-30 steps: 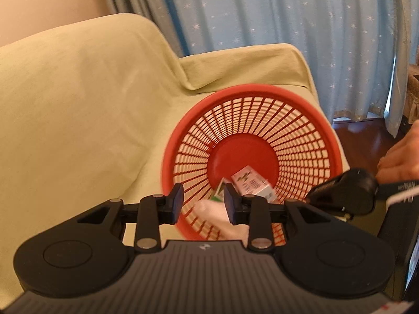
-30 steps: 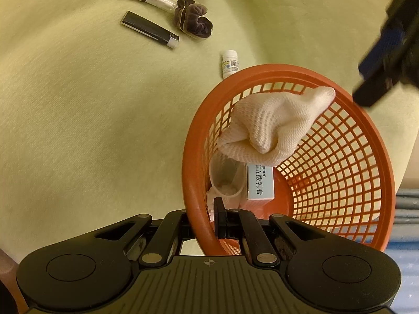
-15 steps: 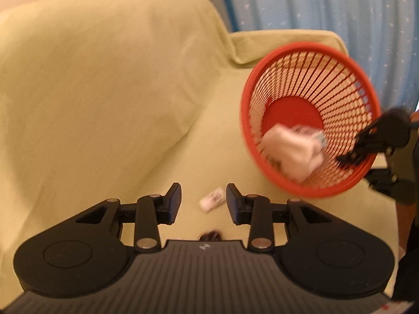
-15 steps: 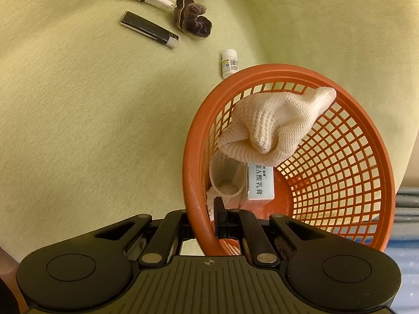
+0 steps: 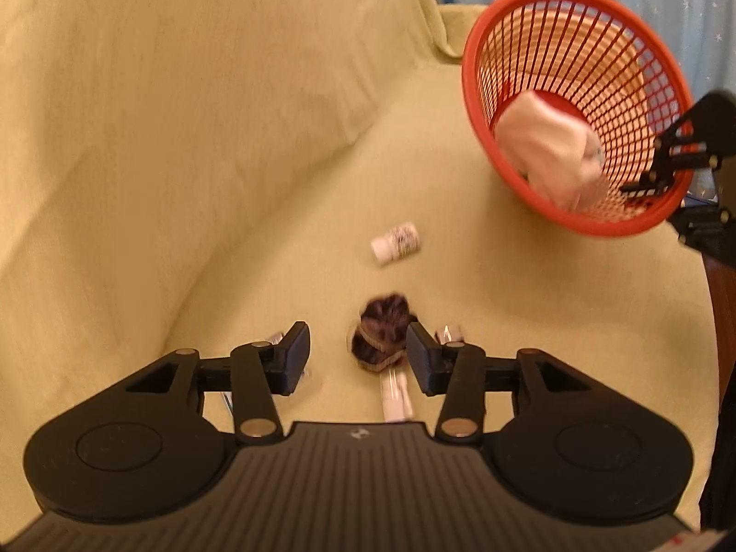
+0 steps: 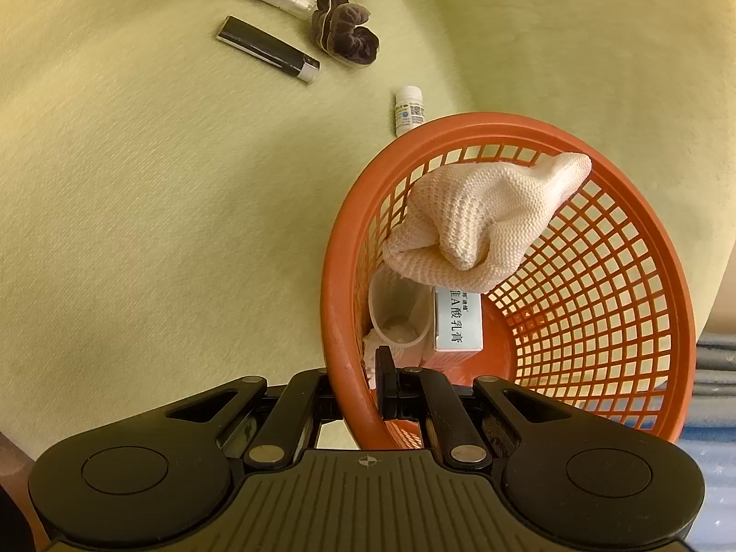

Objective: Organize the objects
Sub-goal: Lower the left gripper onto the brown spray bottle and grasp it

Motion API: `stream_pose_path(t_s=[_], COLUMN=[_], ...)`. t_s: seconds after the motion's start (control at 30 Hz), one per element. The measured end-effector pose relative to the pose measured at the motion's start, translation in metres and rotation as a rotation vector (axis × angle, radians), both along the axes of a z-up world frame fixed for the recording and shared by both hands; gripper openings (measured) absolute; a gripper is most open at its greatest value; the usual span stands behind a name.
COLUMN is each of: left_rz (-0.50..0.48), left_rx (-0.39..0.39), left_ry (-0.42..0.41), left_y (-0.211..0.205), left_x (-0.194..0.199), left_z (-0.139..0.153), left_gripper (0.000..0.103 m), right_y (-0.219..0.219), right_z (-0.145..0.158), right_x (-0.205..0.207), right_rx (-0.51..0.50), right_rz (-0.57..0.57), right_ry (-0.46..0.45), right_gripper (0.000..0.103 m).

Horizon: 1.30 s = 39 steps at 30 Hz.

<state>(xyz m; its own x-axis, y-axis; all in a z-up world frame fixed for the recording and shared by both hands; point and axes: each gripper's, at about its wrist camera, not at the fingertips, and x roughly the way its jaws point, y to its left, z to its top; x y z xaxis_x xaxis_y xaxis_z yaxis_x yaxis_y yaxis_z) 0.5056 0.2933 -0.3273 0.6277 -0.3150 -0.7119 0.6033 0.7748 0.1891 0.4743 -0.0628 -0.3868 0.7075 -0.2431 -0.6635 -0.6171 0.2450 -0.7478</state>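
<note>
The left claw (image 5: 356, 359), jaws opening and empty, hangs low in the frame over a dark scrunchie (image 5: 381, 339) lying between its fingers on the sofa. At right, the right claw (image 6: 363, 384) stays clenched on the red basket (image 6: 342, 285) rim.

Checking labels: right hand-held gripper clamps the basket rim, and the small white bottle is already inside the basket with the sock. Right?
Not quite. The right hand-held gripper does clamp the basket rim, but the white bottle lies on the cushion outside; the right wrist view shows it. The sock is inside.
</note>
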Motion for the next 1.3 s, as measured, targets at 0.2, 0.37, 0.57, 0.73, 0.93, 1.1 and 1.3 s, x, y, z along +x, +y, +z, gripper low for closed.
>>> stream_pose_path(t_s=[0.2, 0.37, 0.57, 0.73, 0.93, 1.1, 1.3], left_rz=[0.019, 0.033, 0.043, 0.057, 0.054, 0.056, 0.046], left_rx=[0.010, 0.010, 0.016, 0.018, 0.017, 0.012, 0.011], left_ry=[0.026, 0.054, 0.067, 0.080, 0.116, 0.149, 0.162], left_y=[0.005, 0.005, 0.003, 0.005, 0.001, -0.002, -0.004], left_x=[-0.005, -0.003, 0.000, 0.003, 0.006, 0.010, 0.009], left_z=[-0.027, -0.047, -0.068, -0.081, -0.100, -0.111, -0.113], left_gripper=[0.051, 0.051, 0.056, 0.056, 0.056, 0.055, 0.046], right_y=[0.000, 0.000, 0.001, 0.001, 0.001, 0.001, 0.001], right_z=[0.000, 0.000, 0.000, 0.000, 0.000, 0.000, 0.000], right_x=[0.000, -0.001, -0.001, -0.002, -0.001, -0.002, -0.003], right_rx=[-0.003, -0.004, -0.006, -0.008, -0.008, -0.012, -0.012], right_rz=[0.002, 0.002, 0.004, 0.005, 0.004, 0.005, 0.007], right_ry=[0.001, 0.002, 0.002, 0.003, 0.004, 0.005, 0.005], right_gripper=[0.002, 0.002, 0.002, 0.002, 0.002, 0.002, 0.002])
